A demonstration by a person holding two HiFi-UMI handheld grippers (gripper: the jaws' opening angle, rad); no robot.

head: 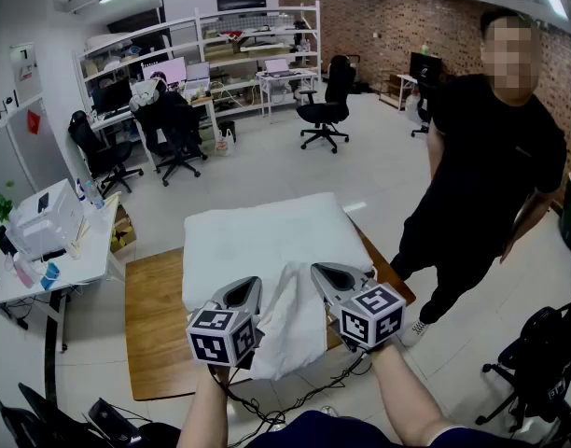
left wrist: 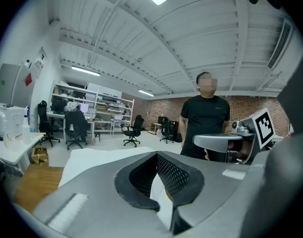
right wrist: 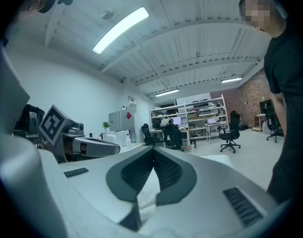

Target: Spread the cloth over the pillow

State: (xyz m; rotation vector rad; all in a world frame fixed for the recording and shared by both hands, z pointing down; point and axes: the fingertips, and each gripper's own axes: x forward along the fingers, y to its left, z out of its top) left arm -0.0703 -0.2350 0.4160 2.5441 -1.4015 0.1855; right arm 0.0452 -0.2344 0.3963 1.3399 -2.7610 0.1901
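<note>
A white pillow lies on a low wooden table. Just in front of it, a crumpled white cloth hangs between my two grippers. My left gripper is shut on the cloth's left part, and white fabric shows in its closed jaws. My right gripper is shut on the cloth's right part, with fabric bunched under its jaws. Both grippers are held near level, side by side, at the pillow's near edge. The pillow shows beyond the left jaws.
A person in black stands at the table's right side, close to the right gripper. A white desk with a printer is at the left. Office chairs and shelves stand farther back. Cables lie on the floor near me.
</note>
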